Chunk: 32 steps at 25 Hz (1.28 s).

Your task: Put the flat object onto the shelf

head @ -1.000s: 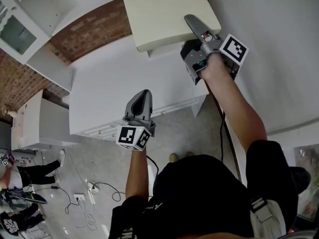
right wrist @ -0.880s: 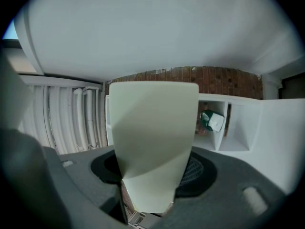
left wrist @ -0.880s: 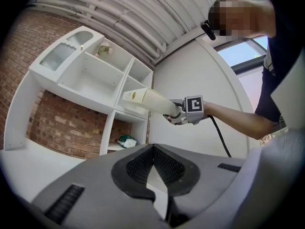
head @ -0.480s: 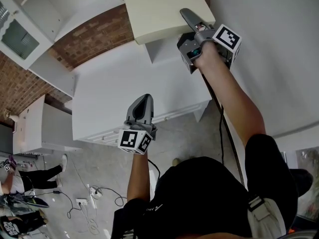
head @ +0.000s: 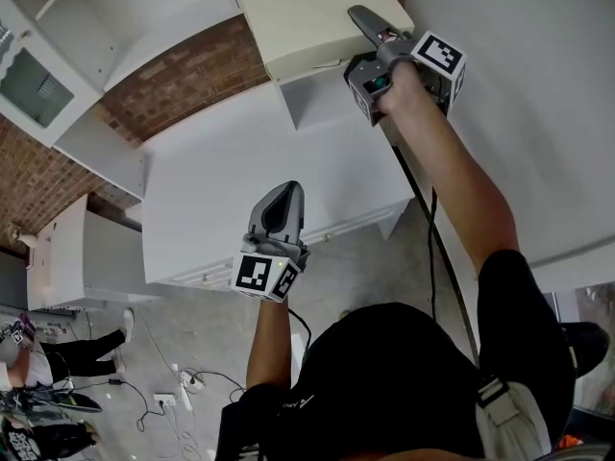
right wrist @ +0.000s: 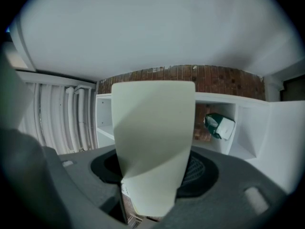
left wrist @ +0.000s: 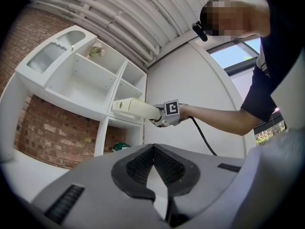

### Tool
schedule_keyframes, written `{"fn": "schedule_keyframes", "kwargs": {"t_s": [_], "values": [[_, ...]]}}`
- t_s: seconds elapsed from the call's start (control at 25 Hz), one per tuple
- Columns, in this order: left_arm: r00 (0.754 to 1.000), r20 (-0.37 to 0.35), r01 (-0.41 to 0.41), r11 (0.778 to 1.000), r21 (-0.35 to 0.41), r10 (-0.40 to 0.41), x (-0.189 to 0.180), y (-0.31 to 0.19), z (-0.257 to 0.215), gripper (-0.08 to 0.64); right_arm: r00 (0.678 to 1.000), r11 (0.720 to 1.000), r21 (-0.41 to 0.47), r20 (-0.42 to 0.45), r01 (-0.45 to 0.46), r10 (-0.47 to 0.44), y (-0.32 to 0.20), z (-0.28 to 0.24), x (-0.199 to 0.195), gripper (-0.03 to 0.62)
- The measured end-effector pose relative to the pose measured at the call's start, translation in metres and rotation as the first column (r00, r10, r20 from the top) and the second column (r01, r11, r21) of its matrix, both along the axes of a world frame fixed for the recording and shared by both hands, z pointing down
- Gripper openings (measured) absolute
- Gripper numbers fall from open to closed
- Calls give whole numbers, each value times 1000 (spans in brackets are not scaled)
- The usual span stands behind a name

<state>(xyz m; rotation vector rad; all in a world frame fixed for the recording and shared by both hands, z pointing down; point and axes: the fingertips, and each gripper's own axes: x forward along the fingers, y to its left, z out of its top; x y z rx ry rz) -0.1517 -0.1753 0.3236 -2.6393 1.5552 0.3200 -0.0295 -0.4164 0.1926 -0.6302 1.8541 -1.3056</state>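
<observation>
Soft daylight is coming in through the window (left wrist: 232, 56) at the left gripper view's upper right; the white wall (head: 524, 113) is glowing without glare; both gripper views are bending and darkening at their rims; the flat object (right wrist: 152, 142) is blurring near the lens, a soft shadow slanting across it.

Staged home-style room inside workshop or studio shell. Exposed brick wall (head: 192, 65), corrugated metal roof (left wrist: 143, 8) with skylight window (left wrist: 238, 56). White shelf unit (left wrist: 81, 80) and white cabinet (head: 250, 181) as domestic furniture. Bare concrete floor (head: 192, 325), loose cables (head: 187, 387), bystanders (head: 38, 353) at edge.
</observation>
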Motion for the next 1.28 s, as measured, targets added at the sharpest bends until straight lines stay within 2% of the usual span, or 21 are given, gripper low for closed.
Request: {"fn": "schedule_keyframes", "kwargs": {"t_s": [0.24, 0.4, 0.56, 0.72, 0.96, 1.28], "values": [[999, 0, -46, 999, 27, 46, -8, -4, -16, -2, 999, 999, -19, 39, -33, 34, -19, -7, -2, 284], [998, -3, -70, 997, 33, 70, -15, -7, -19, -2, 997, 997, 56, 65, -52, 49, -29, -25, 2, 317], [997, -4, -79, 996, 32, 79, -19, -18, -16, -2, 999, 988, 151, 6, -41, 40, -36, -43, -3, 352], [997, -1, -71, 997, 35, 71, -17, -36, -16, -2, 997, 973, 229, -71, 12, 4, -36, -57, -17, 382], [1000, -4, -19, 998, 55, 19, -7, -74, -24, -2, 985, 934, 331, -149, 134, -89, -58, -67, -33, 394], [998, -26, 53, 996, 73, -51, 12, -121, -34, -2, 971, 924, 314, -165, 219, -174, -107, -66, -45, 393]]}}
